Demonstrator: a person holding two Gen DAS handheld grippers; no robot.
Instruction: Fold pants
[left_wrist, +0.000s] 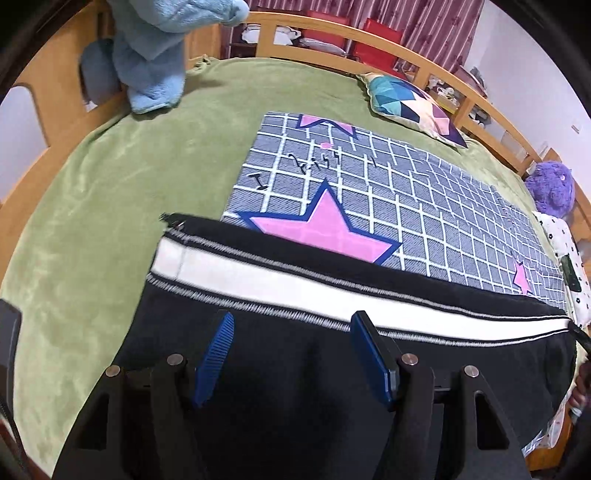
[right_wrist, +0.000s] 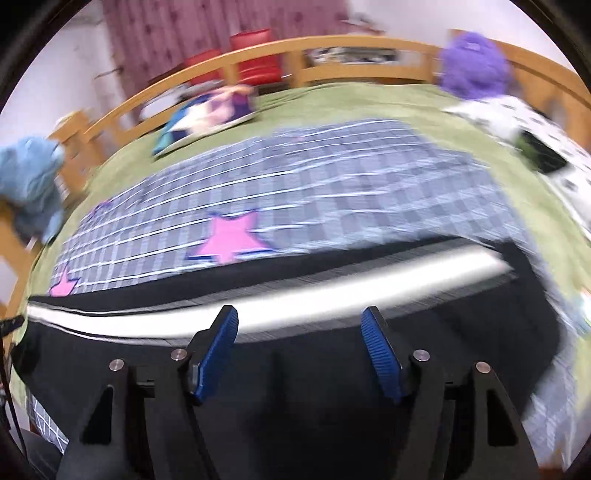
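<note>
Black pants (left_wrist: 303, 369) with a white side stripe (left_wrist: 295, 284) lie flat along the near edge of the bed, partly over a grey checked sheet. My left gripper (left_wrist: 291, 336) is open and empty just above the black cloth, near the stripe. In the right wrist view the same pants (right_wrist: 295, 376) and the stripe (right_wrist: 258, 314) show, blurred by motion. My right gripper (right_wrist: 300, 332) is open and empty above the black cloth.
A grey checked sheet with pink stars (left_wrist: 388, 192) lies on a green blanket (left_wrist: 110, 206). A blue towel (left_wrist: 155, 48) hangs at the far left. A patterned cushion (left_wrist: 413, 103), a purple plush (left_wrist: 550, 188) and a wooden bed rail (left_wrist: 369, 40) stand behind.
</note>
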